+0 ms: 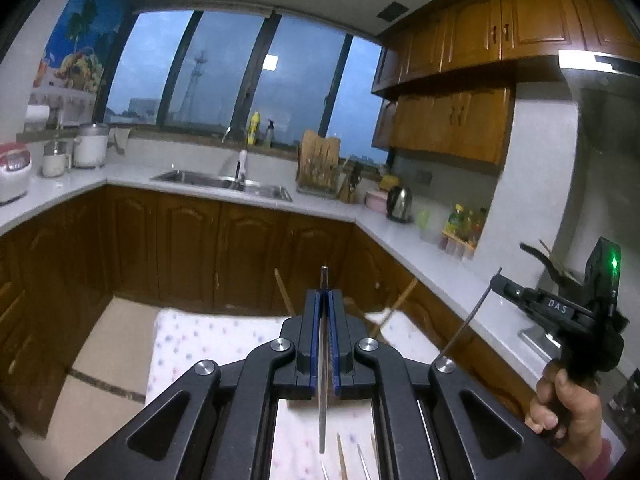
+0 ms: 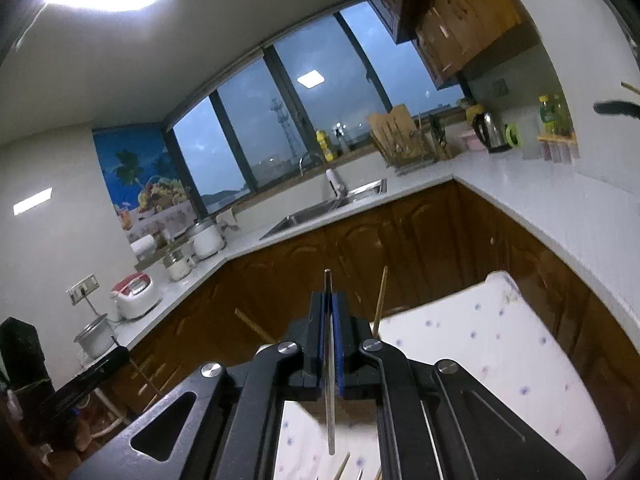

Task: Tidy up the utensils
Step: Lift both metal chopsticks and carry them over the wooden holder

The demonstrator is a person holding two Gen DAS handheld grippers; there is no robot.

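Note:
My left gripper (image 1: 325,294) is shut on a thin metal chopstick (image 1: 323,408) that runs between the blue pads and sticks out past the tips. My right gripper (image 2: 331,298) is shut on another metal chopstick (image 2: 329,408) in the same way. In the left wrist view the right gripper (image 1: 500,280) shows at the right, held in a hand, with its chopstick (image 1: 466,320) slanting down. Both grippers are lifted above a white dotted cloth (image 1: 208,344), which also shows in the right wrist view (image 2: 500,344). Wooden chopsticks (image 1: 285,292) stick up beyond the fingers; one wooden chopstick (image 2: 381,300) shows in the right wrist view.
A white L-shaped counter (image 1: 328,208) with brown cabinets (image 1: 188,248) runs behind. On it are a sink (image 1: 224,184), a wooden rack (image 1: 318,164), a kettle (image 1: 400,202), oil bottles (image 1: 464,224) and rice cookers (image 1: 14,172). More chopstick tips (image 1: 342,456) lie on the cloth below.

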